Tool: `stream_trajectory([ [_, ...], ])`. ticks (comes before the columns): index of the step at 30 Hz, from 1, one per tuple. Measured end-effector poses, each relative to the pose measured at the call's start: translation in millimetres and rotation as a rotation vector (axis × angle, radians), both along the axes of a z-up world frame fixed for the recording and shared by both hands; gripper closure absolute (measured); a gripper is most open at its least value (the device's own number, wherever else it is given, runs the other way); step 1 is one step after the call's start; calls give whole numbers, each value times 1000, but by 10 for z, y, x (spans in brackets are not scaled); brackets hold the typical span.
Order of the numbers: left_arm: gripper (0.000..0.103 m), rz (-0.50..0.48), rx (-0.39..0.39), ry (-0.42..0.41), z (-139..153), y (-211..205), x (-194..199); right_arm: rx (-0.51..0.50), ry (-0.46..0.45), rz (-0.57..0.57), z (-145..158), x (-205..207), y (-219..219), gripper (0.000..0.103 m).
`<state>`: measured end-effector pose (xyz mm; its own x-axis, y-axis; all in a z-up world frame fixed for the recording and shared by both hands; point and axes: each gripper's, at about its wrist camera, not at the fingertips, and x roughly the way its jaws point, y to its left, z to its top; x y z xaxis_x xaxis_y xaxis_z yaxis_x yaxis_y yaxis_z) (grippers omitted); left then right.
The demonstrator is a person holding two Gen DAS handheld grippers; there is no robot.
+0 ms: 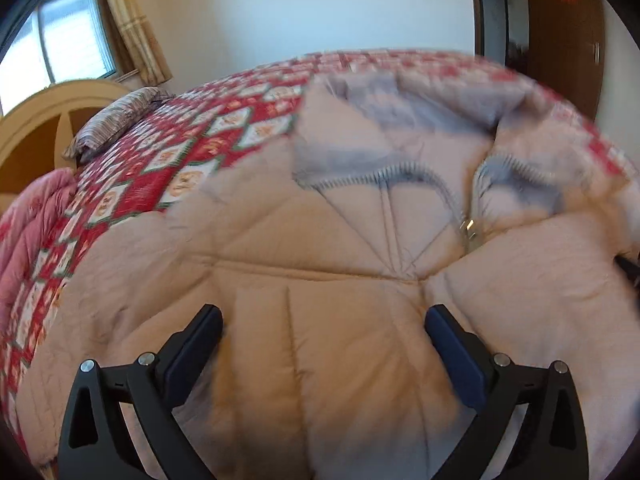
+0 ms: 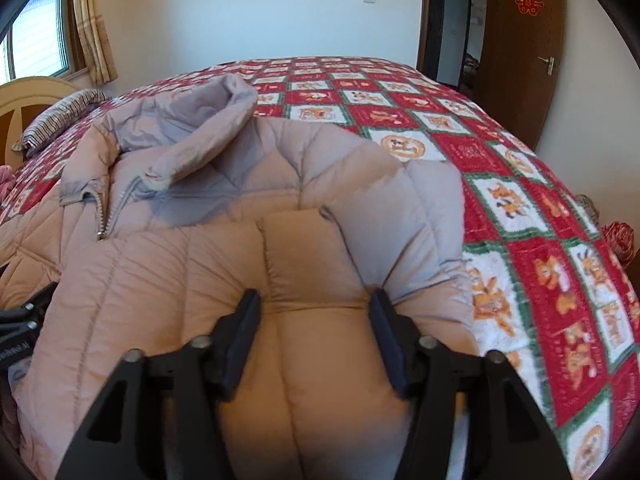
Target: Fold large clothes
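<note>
A large pale pink quilted puffer jacket (image 1: 320, 248) lies front up on the bed, zipper (image 1: 466, 226) partly open, grey lining showing at the collar. My left gripper (image 1: 324, 316) is open just above its lower front, fingers wide apart, holding nothing. In the right wrist view the jacket (image 2: 224, 256) fills the left and middle, collar (image 2: 200, 136) at the far left. My right gripper (image 2: 314, 300) is open, its fingers set either side of a puffy fold of the jacket. The left gripper (image 2: 20, 320) shows at the left edge.
The bed has a red, white and green patterned quilt (image 2: 520, 208). A striped pillow (image 1: 116, 120) and a wooden headboard (image 1: 48, 112) are at the far left, with a window behind. A brown door (image 2: 520, 40) stands at the right. A pink blanket (image 1: 24, 220) lies at the left.
</note>
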<state>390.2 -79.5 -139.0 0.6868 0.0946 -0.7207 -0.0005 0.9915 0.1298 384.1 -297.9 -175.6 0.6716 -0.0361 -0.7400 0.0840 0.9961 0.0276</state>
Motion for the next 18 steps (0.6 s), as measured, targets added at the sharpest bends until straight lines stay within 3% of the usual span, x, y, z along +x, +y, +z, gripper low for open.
stream_trajectory([
  [3,1,-21,-41,-101,266,68,-331,33,-75,-28,302,-303,114,20],
  [6,1,-39,-16,-76,188,6,-415,54,-145,62,518,-560,445,20],
  [8,1,-19,35,-36,19,-39,-356,51,-92,128,461,-564,698,28],
  [10,1,1,22,14,-130,-3,-277,39,-20,144,299,-491,816,53],
  [13,1,1,-39,47,-239,53,-200,39,27,113,23,-419,795,53],
  [18,1,4,-6,35,-299,-10,-172,14,24,99,-62,-378,835,52],
])
